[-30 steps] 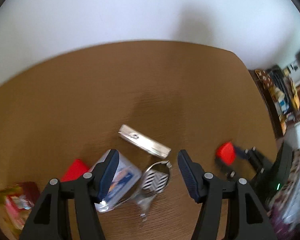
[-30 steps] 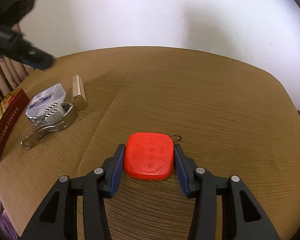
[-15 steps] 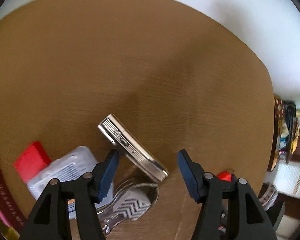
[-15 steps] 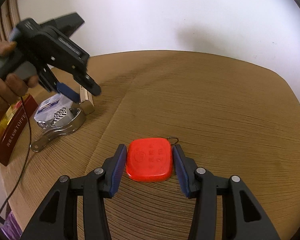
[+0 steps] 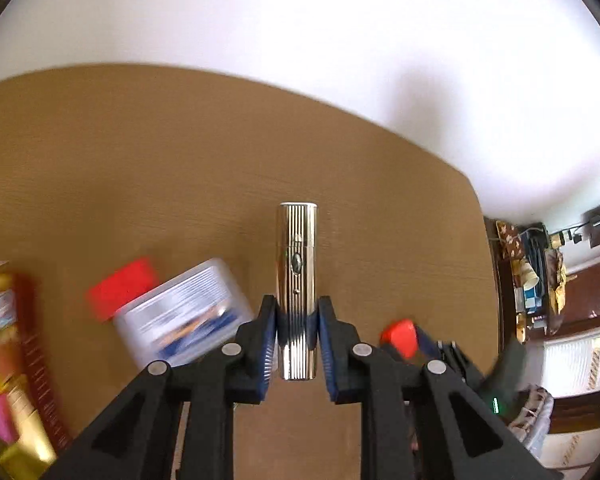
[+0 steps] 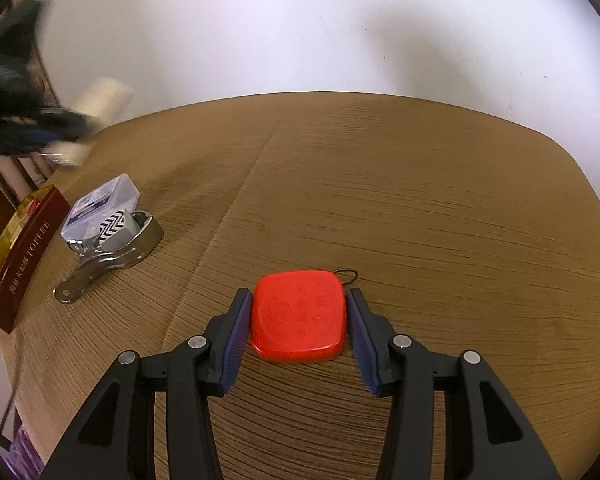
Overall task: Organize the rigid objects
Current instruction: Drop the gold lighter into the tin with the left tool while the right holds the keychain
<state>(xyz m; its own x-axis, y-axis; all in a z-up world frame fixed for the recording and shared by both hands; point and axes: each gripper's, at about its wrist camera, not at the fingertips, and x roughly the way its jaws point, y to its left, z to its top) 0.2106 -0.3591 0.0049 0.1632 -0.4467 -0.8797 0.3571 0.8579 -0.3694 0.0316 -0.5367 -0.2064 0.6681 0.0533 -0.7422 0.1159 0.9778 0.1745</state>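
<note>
The brown table holds clutter at nine o'clock; the left gripper, jaws just closed, clamps the ribbed metal case aloft for sorting, while the right gripper brackets the red tape measure, contact unclear.

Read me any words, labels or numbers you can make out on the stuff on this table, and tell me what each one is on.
"TOFFEE": on the side of the dark red box, after a row of characters too small to read.
Embossed characters and a round emblem on the red case: not legible.
Blue print on the clear plastic box: too small, and blurred in the left wrist view.
Silver ribbed lighter: no text visible.
</note>
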